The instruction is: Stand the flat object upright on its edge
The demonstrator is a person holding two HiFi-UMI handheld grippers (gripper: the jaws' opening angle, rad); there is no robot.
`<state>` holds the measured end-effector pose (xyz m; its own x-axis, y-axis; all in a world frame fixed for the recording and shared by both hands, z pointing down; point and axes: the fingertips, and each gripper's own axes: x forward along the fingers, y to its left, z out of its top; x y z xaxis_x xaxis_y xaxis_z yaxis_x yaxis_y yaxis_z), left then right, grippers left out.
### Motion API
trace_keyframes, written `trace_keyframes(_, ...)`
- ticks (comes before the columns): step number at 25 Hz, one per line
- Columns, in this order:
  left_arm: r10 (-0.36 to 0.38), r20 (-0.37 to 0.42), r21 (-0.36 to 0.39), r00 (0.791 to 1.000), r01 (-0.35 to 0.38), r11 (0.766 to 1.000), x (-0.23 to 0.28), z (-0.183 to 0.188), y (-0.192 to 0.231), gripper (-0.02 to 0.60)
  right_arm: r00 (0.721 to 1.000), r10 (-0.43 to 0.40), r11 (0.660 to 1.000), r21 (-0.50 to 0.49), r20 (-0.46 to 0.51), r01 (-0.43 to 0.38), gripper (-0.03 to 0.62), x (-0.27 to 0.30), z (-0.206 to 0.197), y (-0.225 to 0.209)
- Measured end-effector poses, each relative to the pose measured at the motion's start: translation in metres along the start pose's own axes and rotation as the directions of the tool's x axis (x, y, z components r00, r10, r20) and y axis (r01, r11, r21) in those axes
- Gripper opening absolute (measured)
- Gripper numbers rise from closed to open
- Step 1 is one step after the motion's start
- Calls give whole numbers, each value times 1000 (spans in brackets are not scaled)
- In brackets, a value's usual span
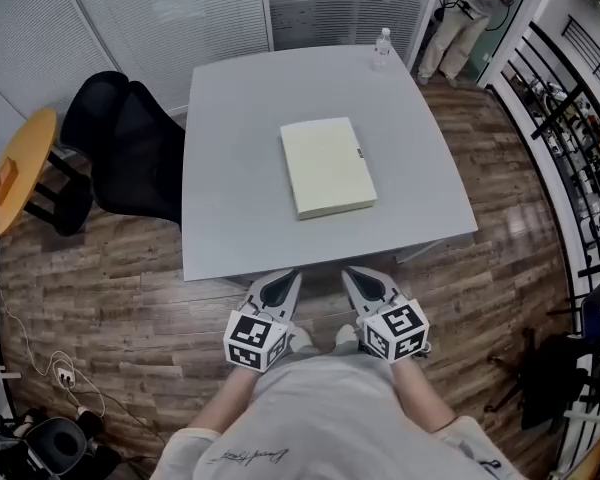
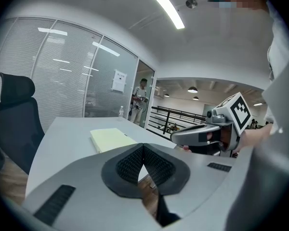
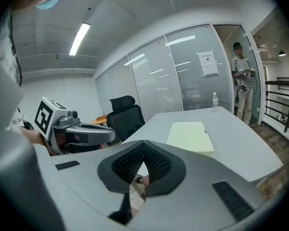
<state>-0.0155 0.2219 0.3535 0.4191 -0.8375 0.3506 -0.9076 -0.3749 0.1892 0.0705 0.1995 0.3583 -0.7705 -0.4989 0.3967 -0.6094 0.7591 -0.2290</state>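
Notepad (image 1: 328, 166) lying flat mid-table (image 1: 230, 228), wide margin of free surface on every side

Both hang just off the table's near edge, tipped slightly down: left gripper (image 1: 286, 278) and right gripper (image 1: 352, 274) each pinched fully closed, holding nothing. Chair (image 1: 120, 138) off the table's left side, bottle (image 1: 382, 48) at its far edge. Only the gripper views show the notice (image 3: 208, 63) on the glass past the table.
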Motion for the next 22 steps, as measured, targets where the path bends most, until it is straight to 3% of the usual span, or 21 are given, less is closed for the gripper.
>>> trace_keyframes(10, -28, 6, 2, 1000, 28, 1000, -6, 0, 14, 12, 1000, -24, 1000, 11, -1, 24, 25, 10, 1, 8)
trace_keyframes(22, -28, 12, -9, 1000, 28, 1000, 17, 9, 26, 12, 1000, -13, 1000, 11, 2, 13, 25, 24, 10, -13)
